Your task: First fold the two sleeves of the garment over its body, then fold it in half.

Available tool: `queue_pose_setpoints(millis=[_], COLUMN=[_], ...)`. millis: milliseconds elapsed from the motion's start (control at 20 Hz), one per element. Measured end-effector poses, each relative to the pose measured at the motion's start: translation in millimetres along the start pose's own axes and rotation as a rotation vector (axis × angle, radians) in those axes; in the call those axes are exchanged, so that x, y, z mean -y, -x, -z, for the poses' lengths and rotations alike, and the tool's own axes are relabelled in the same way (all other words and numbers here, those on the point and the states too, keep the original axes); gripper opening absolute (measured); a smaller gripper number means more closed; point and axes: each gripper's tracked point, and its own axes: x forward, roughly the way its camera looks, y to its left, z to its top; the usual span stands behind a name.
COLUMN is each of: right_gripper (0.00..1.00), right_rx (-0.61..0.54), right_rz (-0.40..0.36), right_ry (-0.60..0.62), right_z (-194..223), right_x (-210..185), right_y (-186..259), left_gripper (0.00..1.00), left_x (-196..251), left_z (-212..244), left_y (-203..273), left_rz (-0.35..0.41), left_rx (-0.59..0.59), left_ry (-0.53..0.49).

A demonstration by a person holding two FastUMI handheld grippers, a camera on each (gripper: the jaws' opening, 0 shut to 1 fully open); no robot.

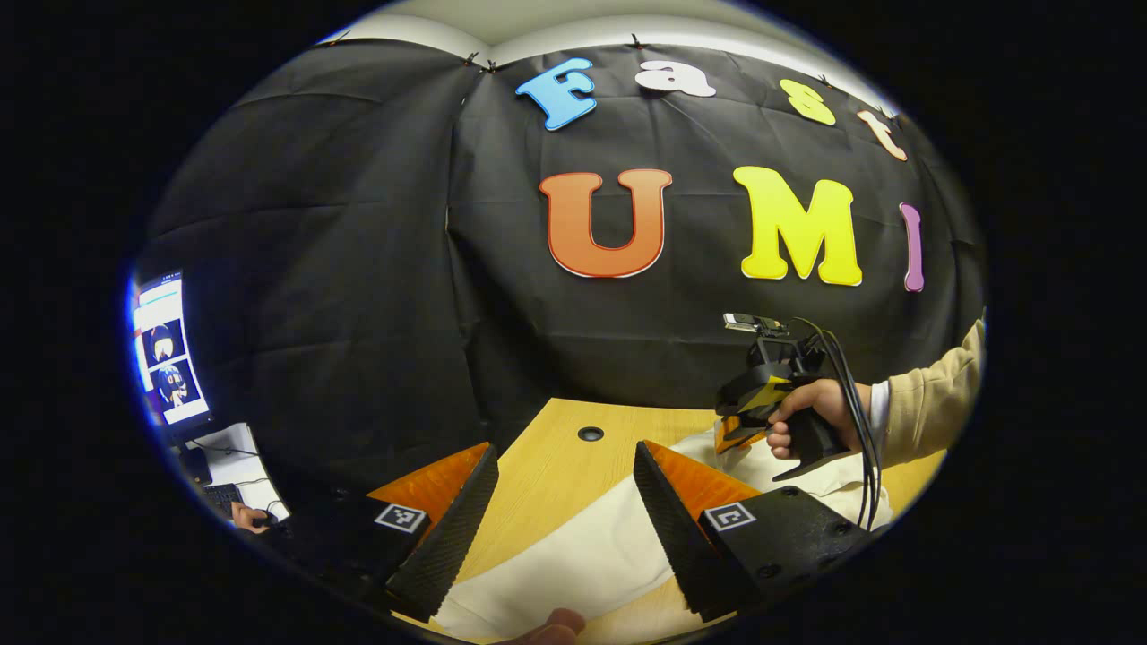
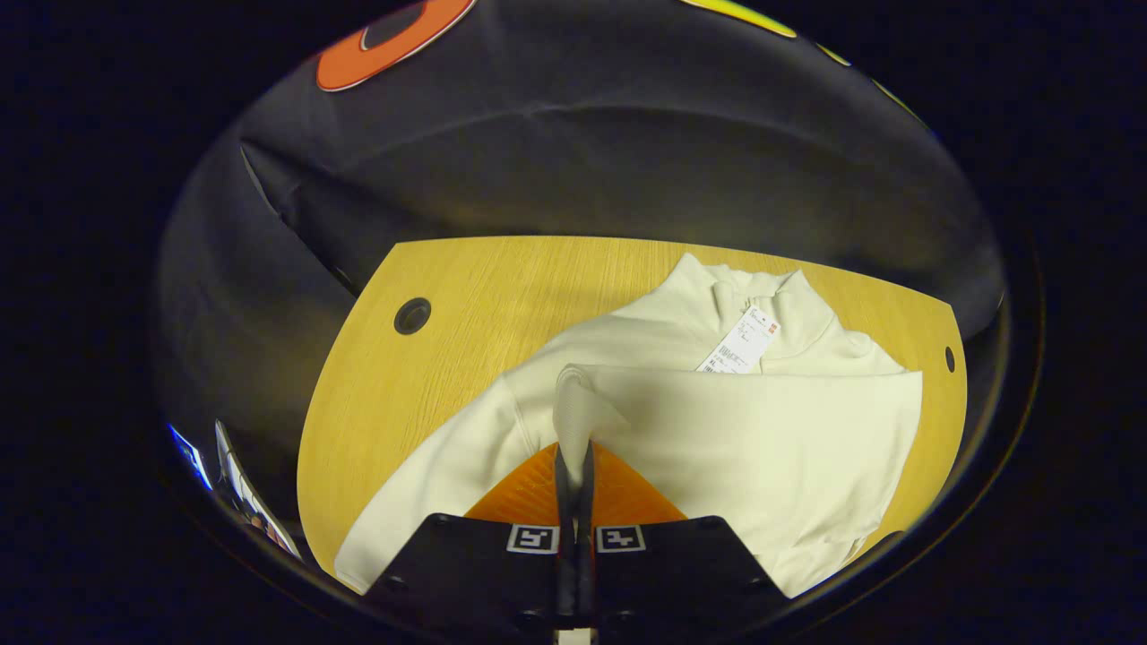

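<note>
Right tongs [image 2: 573,461] are pinched tight on a bunched fold of the cream garment [image 2: 762,430], w/ one sleeve [image 2: 744,394] already laid across the body and the collar end toward the far counter [image 2: 502,296] edge. Left tongs [image 1: 564,511] gape wide w/ nothing between them, hovering over the garment's near edge; bare wood lies open to the left around the cable hole [image 2: 412,315]. The garment's right side runs close to the counter's right edge.

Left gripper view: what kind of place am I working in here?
Likely a recording booth: black cloth wall, wooden table holding a white garment, and a monitor at the side.
</note>
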Motion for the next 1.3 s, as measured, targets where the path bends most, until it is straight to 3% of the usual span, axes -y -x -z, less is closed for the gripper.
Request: queue_pose_setpoints(millis=[50, 100, 150, 200, 250, 350, 400, 500, 800, 1000, 1300], right_gripper=[0.00, 0.09, 0.09, 0.23, 0.30, 0.58, 0.80, 0.94, 0.97, 0.97, 0.96], right_rx=[-0.011, -0.016, -0.008, -0.002, 0.008, 0.038, 0.057, 0.106, 0.271, 0.453, 0.629], right_rz=[-0.024, -0.038, -0.070, -0.118, -0.122, -0.116, -0.111, -0.129, -0.116, -0.106, -0.072], right_ry=[-0.007, -0.010, -0.018, -0.033, -0.025, 0.023, 0.043, 0.051, 0.136, 0.165, 0.162], right_z=[5, 7, 12, 6, 4, -2, -6, -14, -44, -61, -41], right_x=[-5, -9, -14, -24, -23, -24, -23, -27, 0, 37, 114], right_y=[-5, -6, -4, 1, 7, 19, 25, 43, 129, 217, 323], left_gripper=[0.97, 0.97, 0.96, 0.97, 0.97, 0.96, 0.96, 0.96, 0.96, 0.97, 0.97], left_x=[2, 3, 4, 4, 4, 6, 7, 9, 13, -2, -40], left_z=[3, 8, 11, 11, 11, 12, 12, 14, 20, 35, 74], left_y=[-1, 0, 1, 2, 5, 10, 12, 13, 20, 18, 23], left_rz=[0.002, 0.002, -0.003, -0.004, -0.006, -0.013, -0.019, -0.033, -0.085, -0.165, -0.330], left_rx=[-0.010, -0.020, -0.022, -0.024, -0.027, -0.030, -0.030, -0.040, -0.075, -0.122, -0.203], left_ry=[0.009, 0.019, 0.024, 0.028, 0.029, 0.027, 0.021, 0.017, 0.035, 0.070, 0.138])
